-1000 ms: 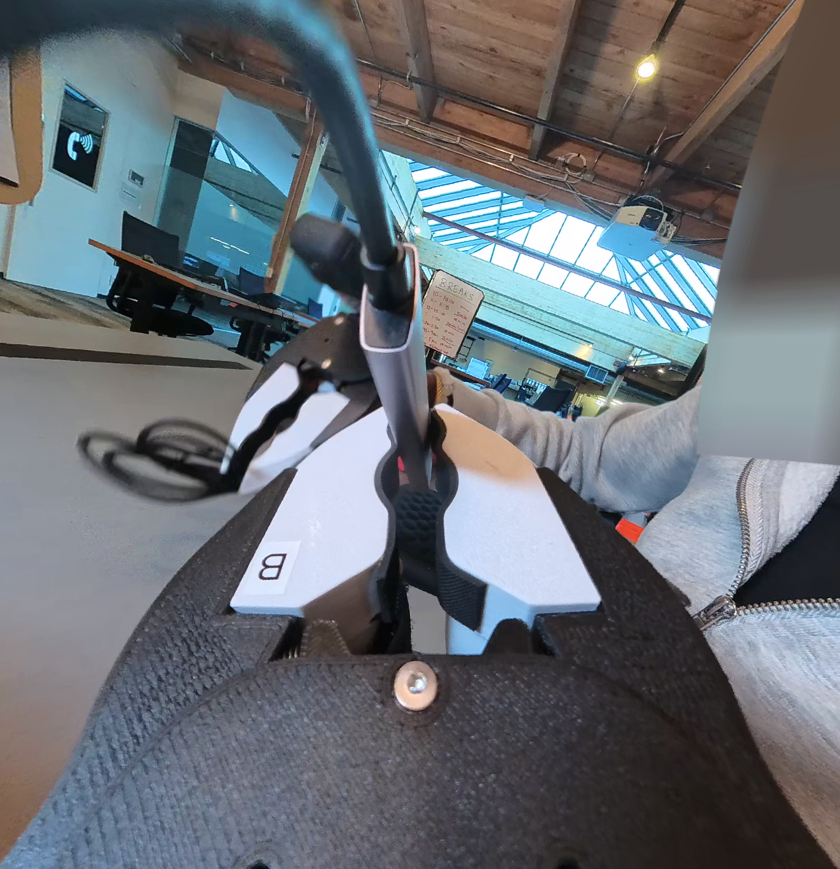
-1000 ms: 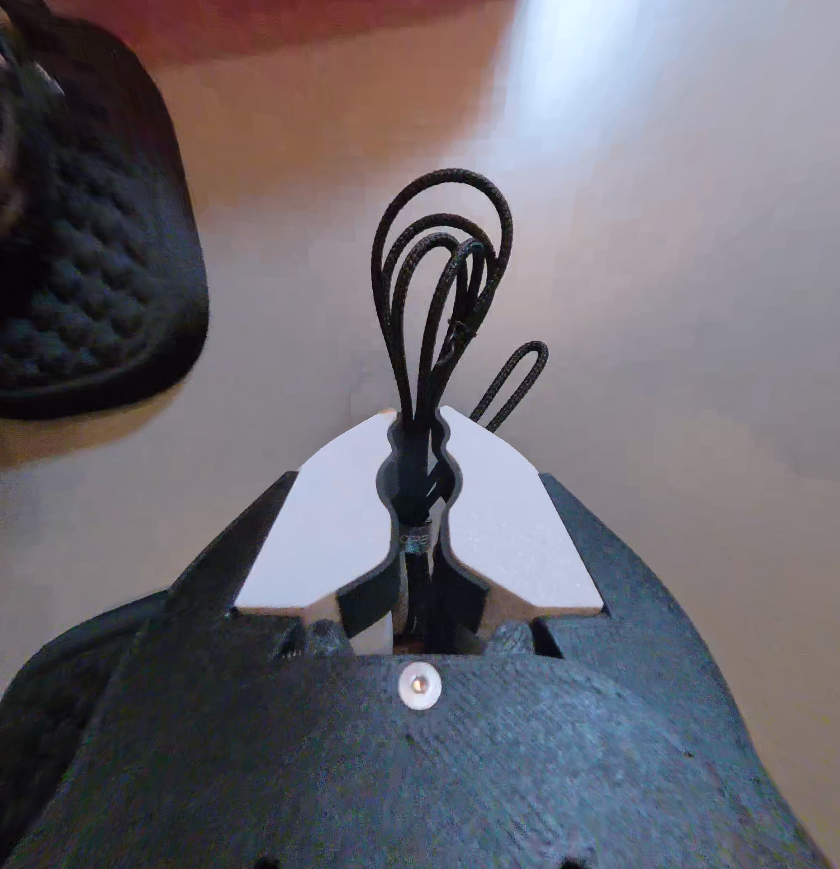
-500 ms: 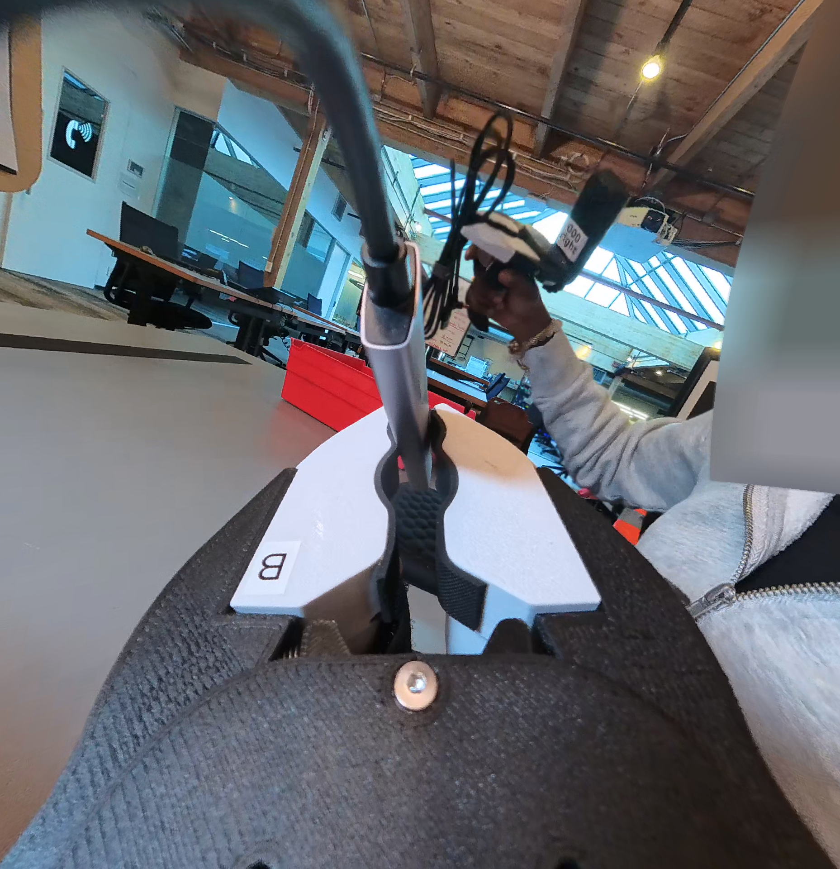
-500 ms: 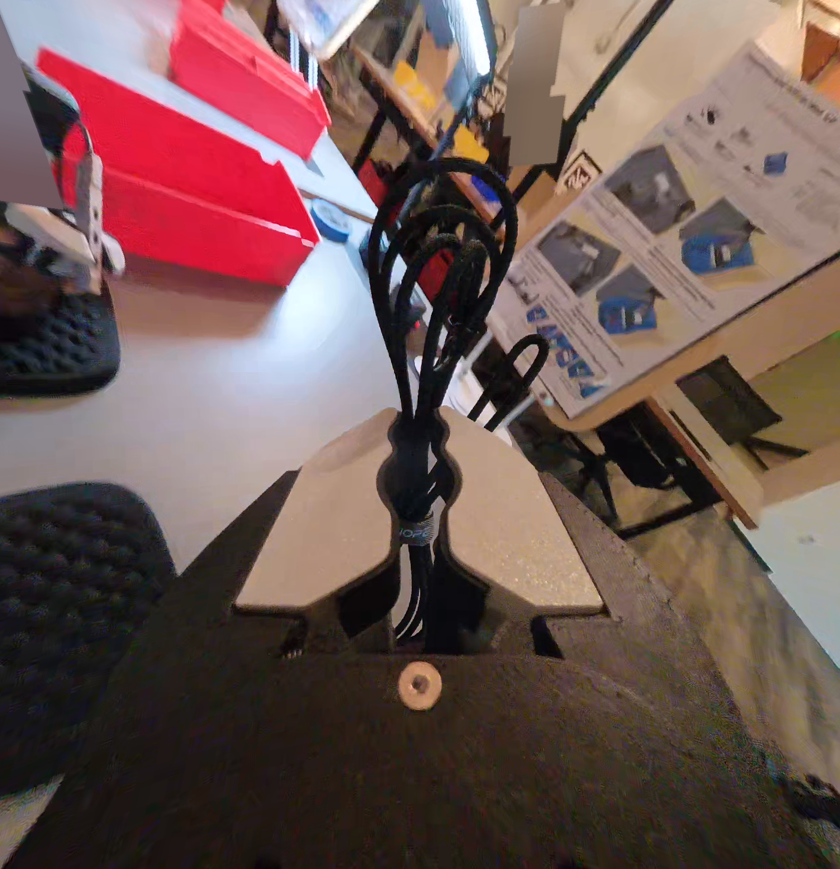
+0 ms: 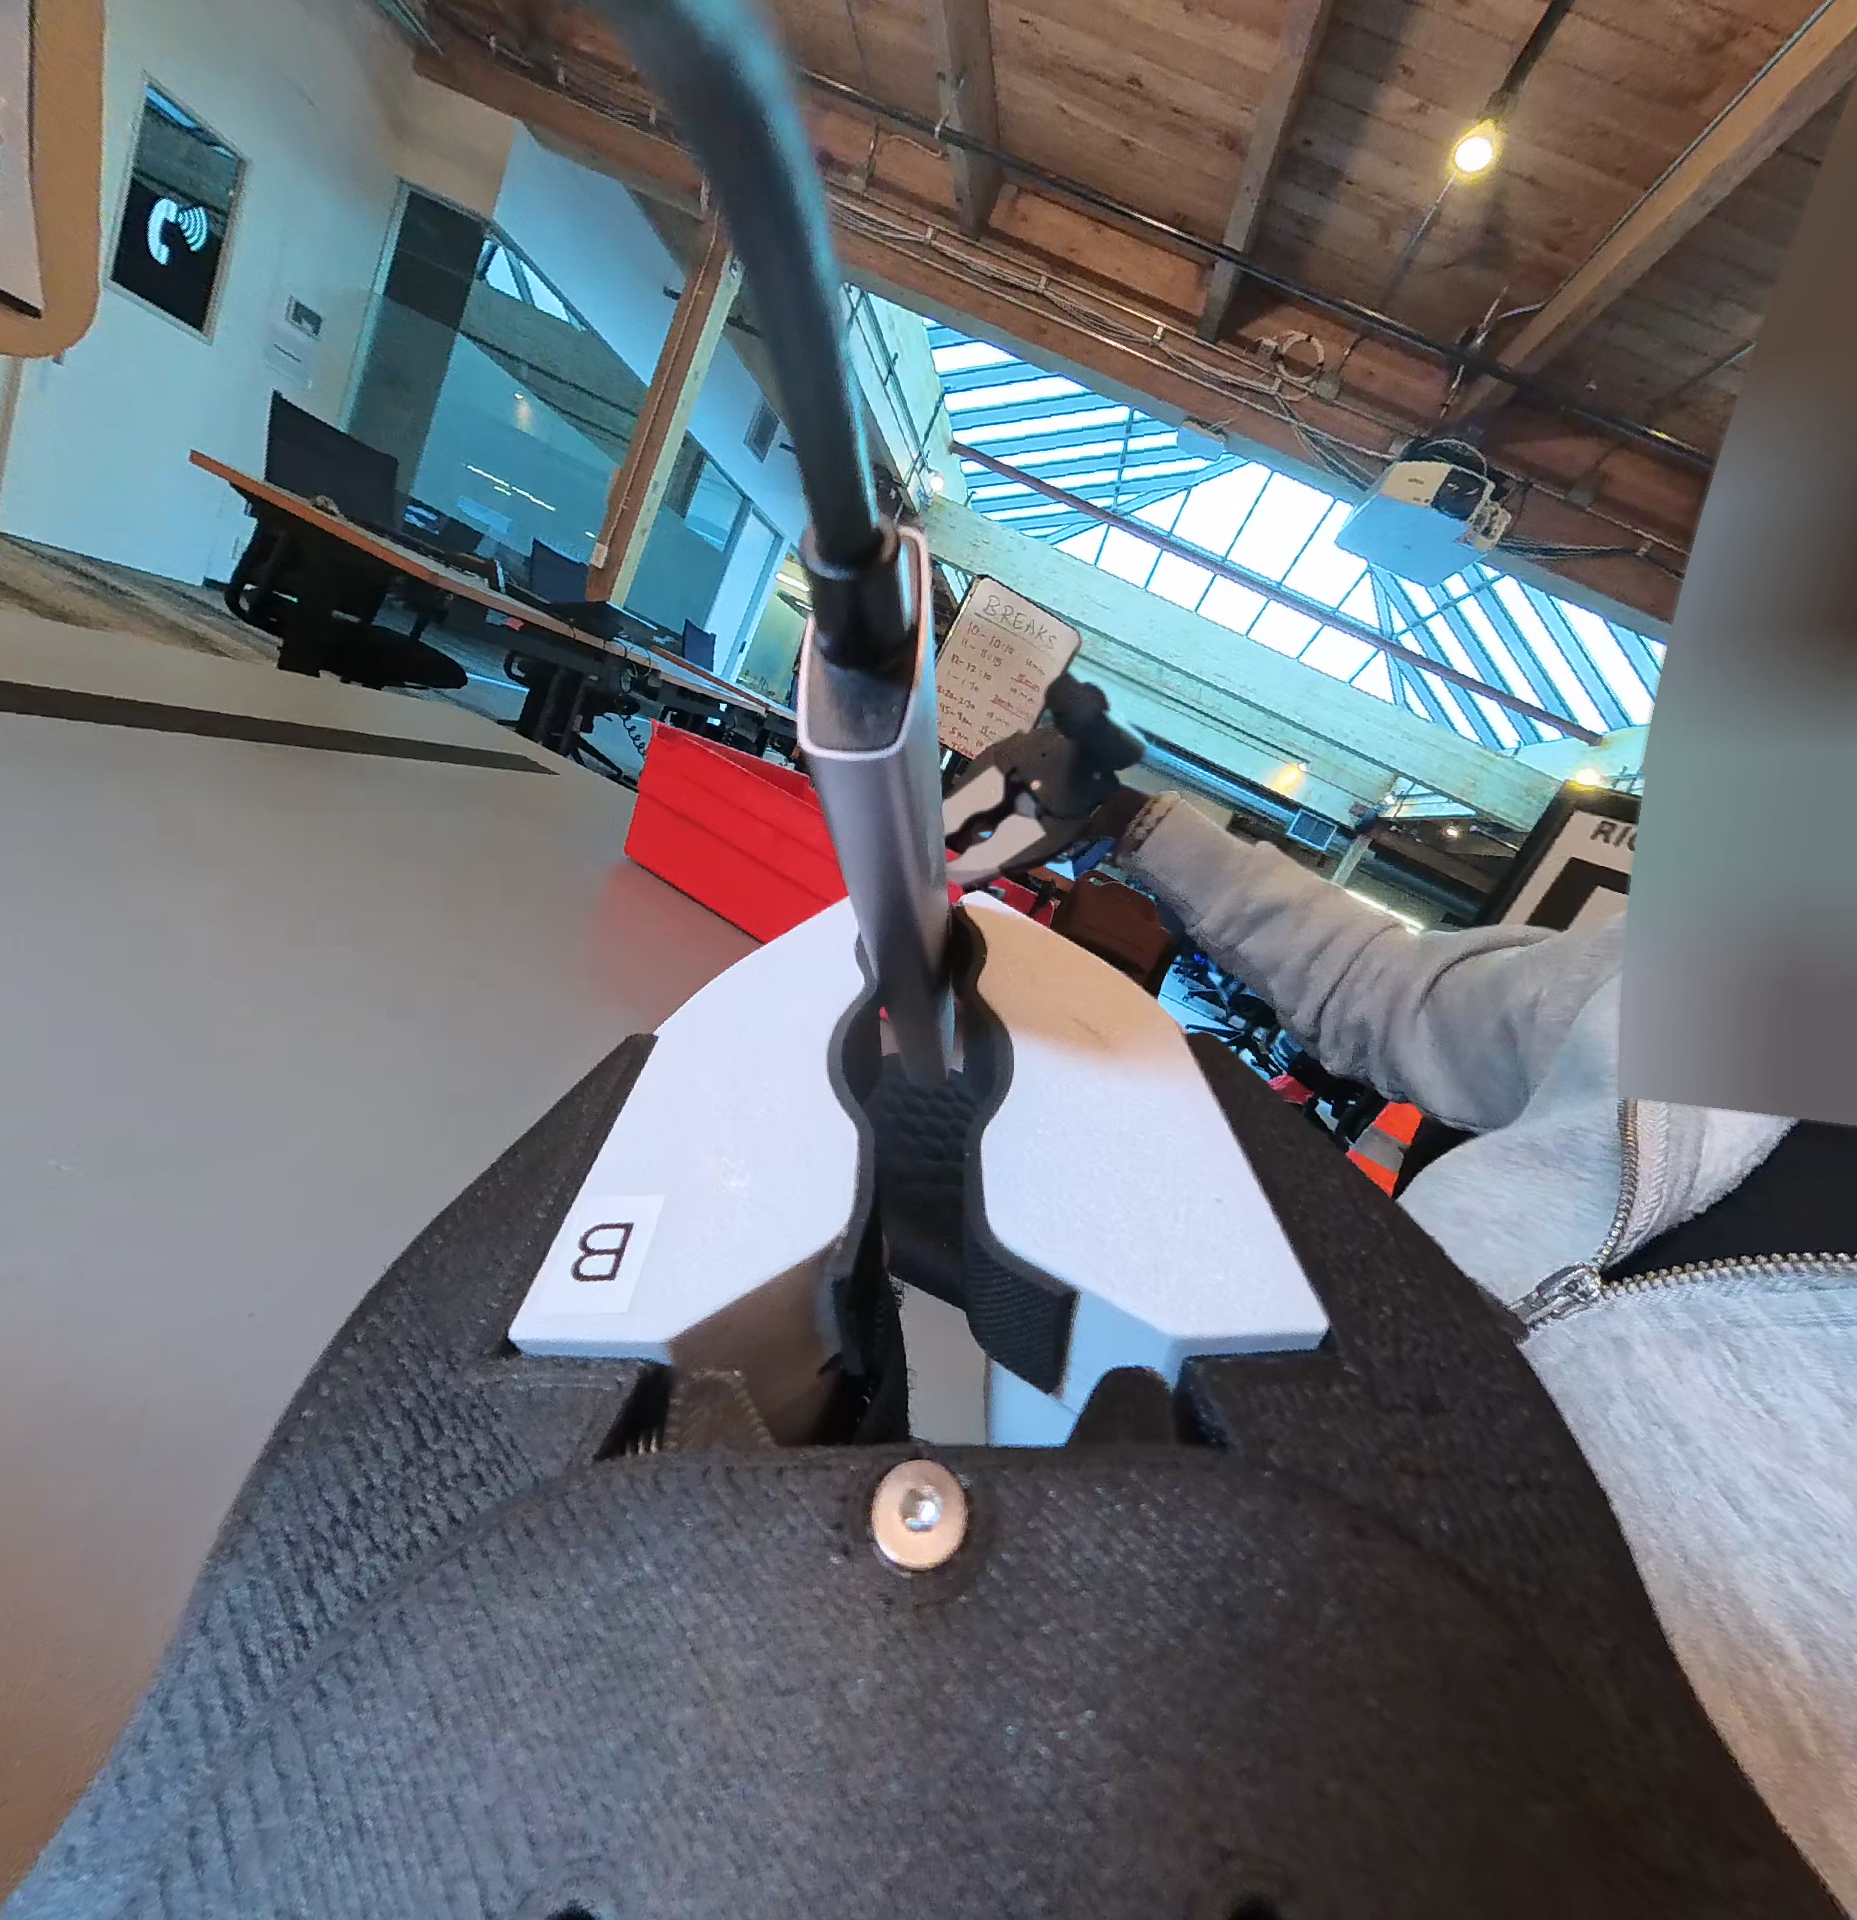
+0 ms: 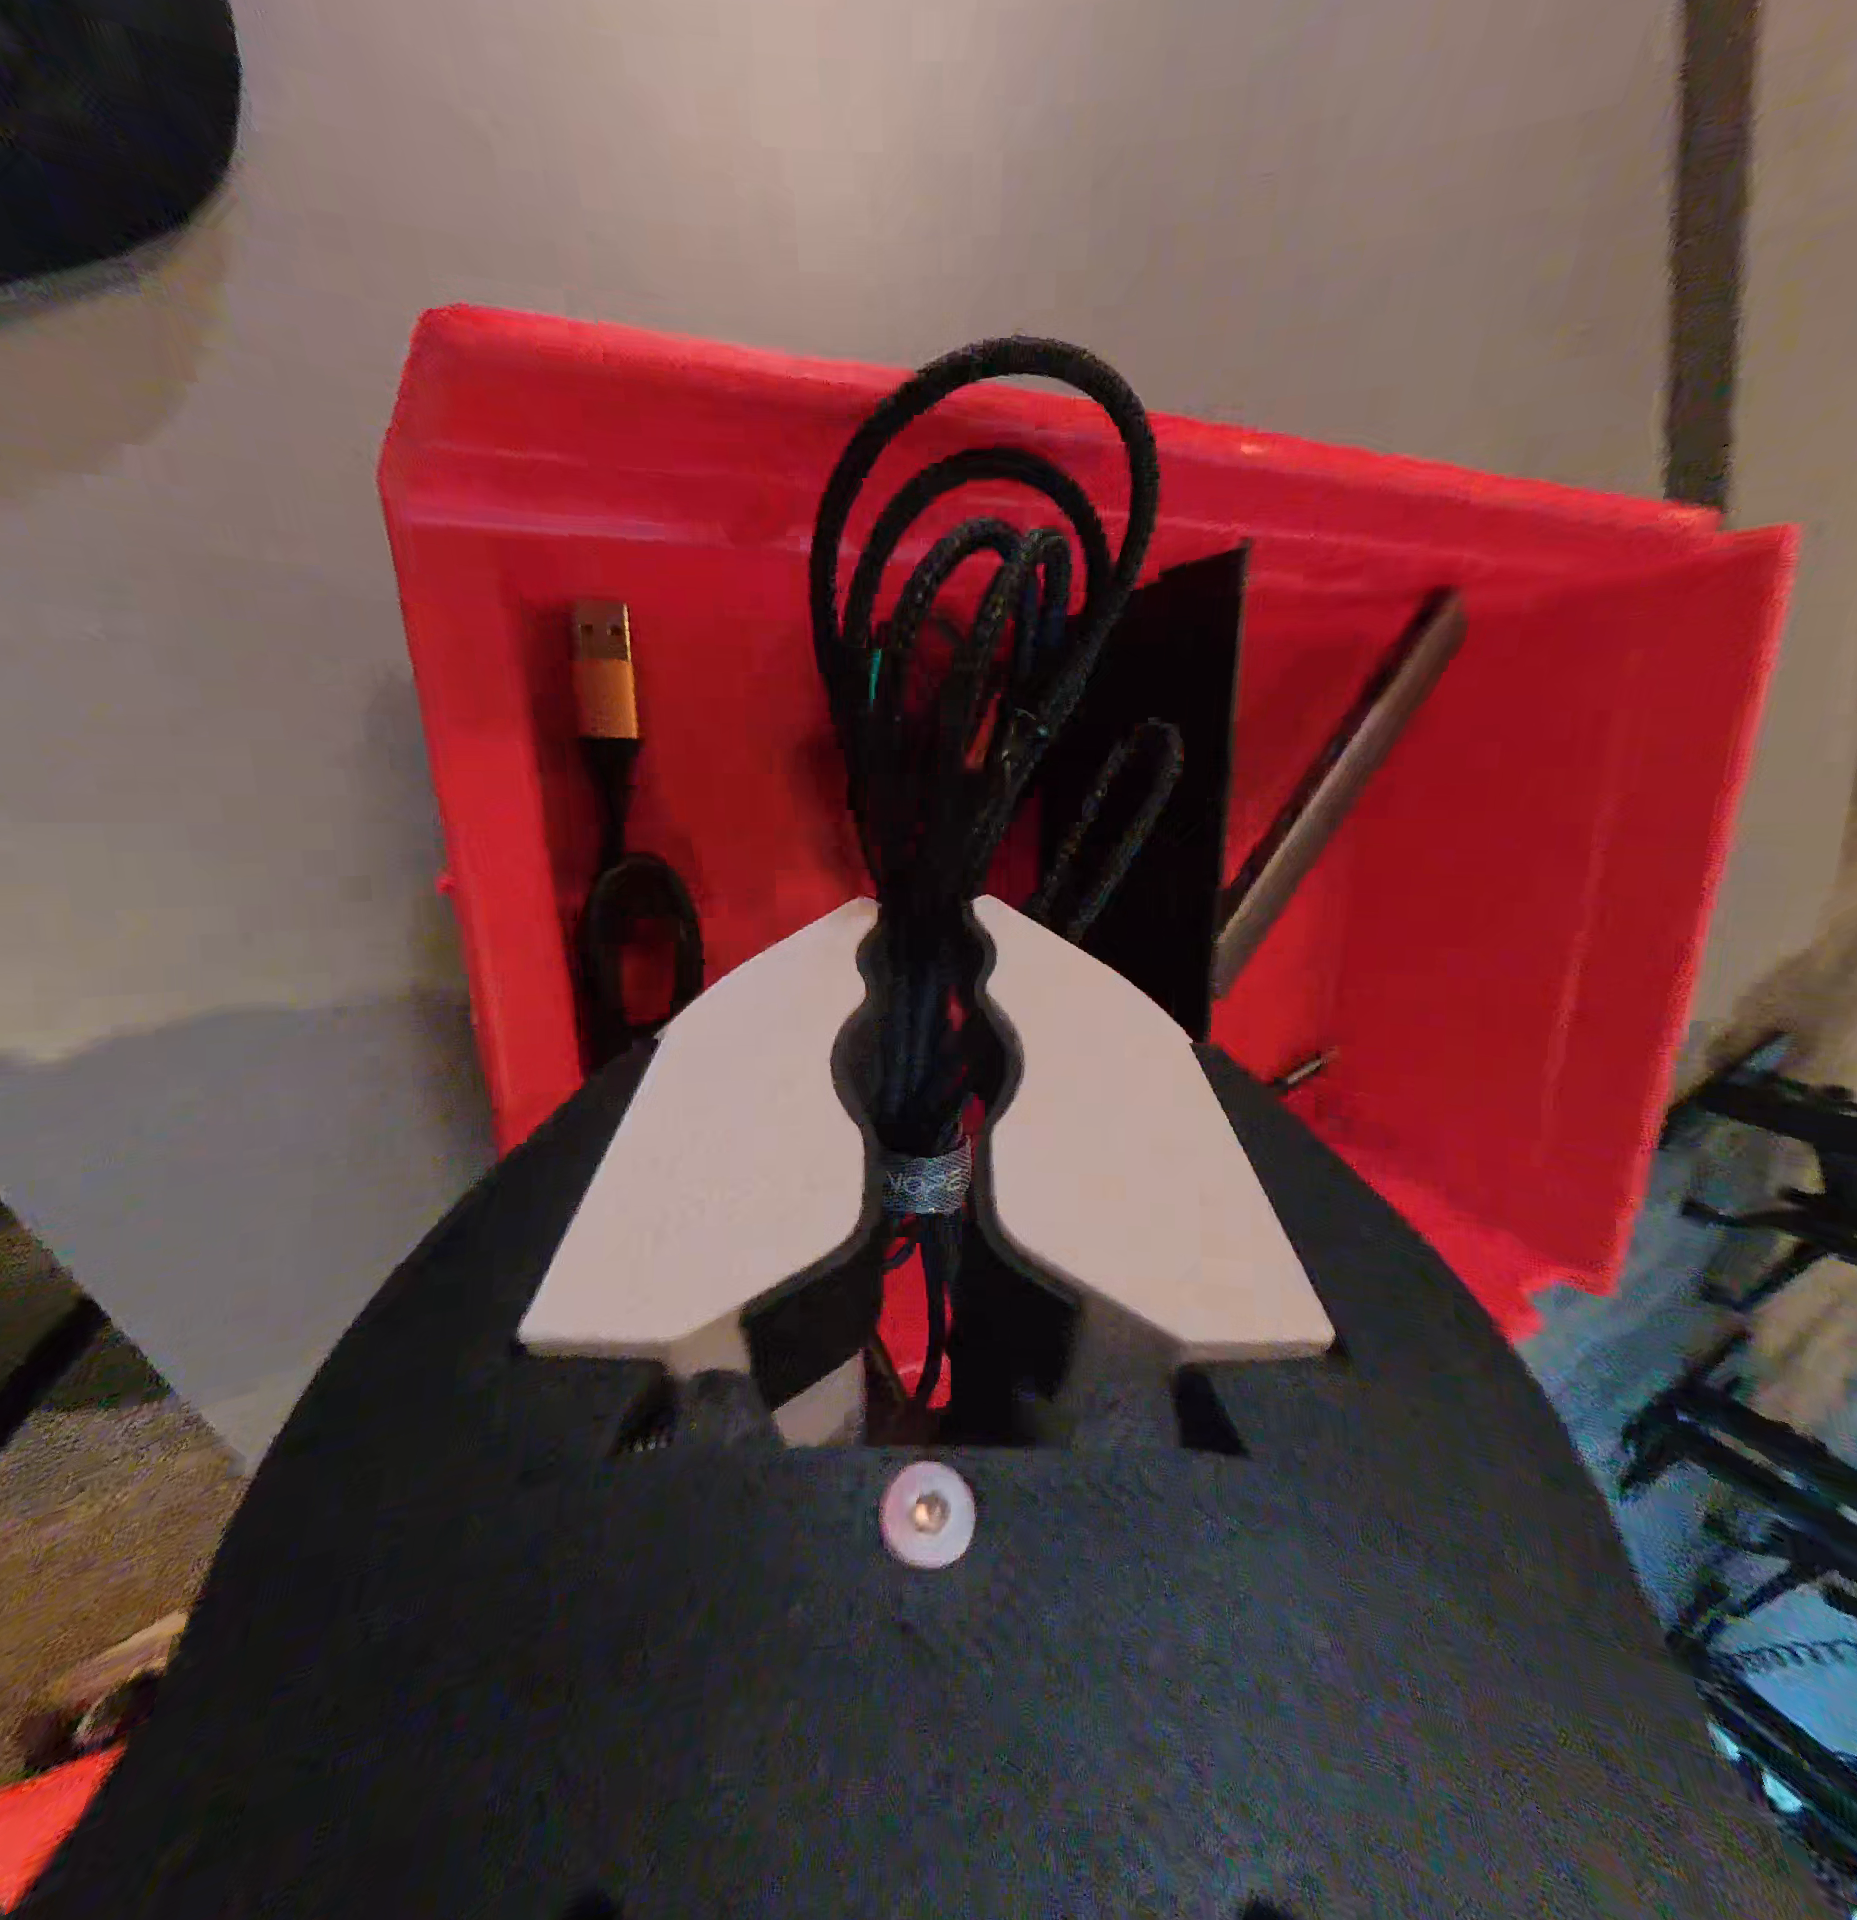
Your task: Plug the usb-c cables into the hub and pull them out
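My left gripper (image 5: pixel 919 940) is shut on a slim grey hub (image 5: pixel 870 764), held upright, with its thick black lead (image 5: pixel 773 218) curving up and left. My right gripper (image 6: pixel 924 914) is shut on a coiled black braided cable bundle (image 6: pixel 965 644) bound by a grey strap (image 6: pixel 929 1184); it hangs over an open red bin (image 6: pixel 1526 831). The right gripper also shows far off in the left wrist view (image 5: pixel 1017 805), past the hub, over the red bin (image 5: pixel 726 821). The cable's plug ends are hidden.
In the red bin lie an orange-plugged black cable (image 6: pixel 607 686), a black flat piece (image 6: pixel 1173 748) and a grey slim bar (image 6: pixel 1339 769). The bin sits on a beige table (image 5: pixel 280 935) near its edge; chair bases (image 6: pixel 1776 1351) stand below. A grey sleeve (image 5: pixel 1350 966) reaches across. One gripper's finger ends stand about 45 cm off the other's.
My right gripper has swung down from high in the air to above the red bin, still holding the cable bundle. My left gripper and the hub have stayed put.
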`<action>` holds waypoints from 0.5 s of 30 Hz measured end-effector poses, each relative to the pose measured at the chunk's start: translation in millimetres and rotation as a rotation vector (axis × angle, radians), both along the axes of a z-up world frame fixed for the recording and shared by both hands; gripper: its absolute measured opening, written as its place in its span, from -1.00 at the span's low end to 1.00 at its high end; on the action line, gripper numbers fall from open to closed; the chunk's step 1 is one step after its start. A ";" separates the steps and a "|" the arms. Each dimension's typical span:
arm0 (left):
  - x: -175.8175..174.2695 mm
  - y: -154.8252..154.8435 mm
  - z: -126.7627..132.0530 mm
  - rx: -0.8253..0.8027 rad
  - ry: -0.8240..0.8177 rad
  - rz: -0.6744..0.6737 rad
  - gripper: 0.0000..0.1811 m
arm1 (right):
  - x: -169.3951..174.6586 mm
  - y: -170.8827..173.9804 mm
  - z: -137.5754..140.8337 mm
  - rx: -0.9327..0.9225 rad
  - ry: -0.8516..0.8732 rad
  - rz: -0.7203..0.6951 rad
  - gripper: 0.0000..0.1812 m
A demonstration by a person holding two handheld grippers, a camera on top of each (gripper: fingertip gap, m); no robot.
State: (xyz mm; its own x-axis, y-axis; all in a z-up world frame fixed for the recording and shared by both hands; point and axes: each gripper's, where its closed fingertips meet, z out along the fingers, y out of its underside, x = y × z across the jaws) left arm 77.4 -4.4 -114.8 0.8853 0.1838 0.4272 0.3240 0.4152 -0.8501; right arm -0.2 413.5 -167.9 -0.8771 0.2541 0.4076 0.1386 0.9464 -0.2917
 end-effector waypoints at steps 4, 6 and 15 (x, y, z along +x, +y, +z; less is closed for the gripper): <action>-0.2 -0.2 0.2 0.004 -0.003 -0.004 -0.89 | -1.6 1.0 -20.0 0.038 -0.126 -0.041 -0.77; 0.1 -0.6 0.6 0.007 -0.001 -0.004 -0.89 | 2.0 -2.5 -28.9 0.023 -0.208 -0.088 -0.75; 0.4 -1.0 1.4 0.011 0.004 -0.003 -0.89 | 1.4 4.2 -48.2 0.129 -0.277 -0.186 -0.59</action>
State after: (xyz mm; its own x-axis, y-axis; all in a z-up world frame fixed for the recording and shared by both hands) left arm 77.8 -5.4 -113.4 0.8874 0.1760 0.4261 0.3223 0.4239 -0.8464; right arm 1.3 417.7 -216.1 -0.9023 0.3819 0.2002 0.3691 0.9241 -0.0991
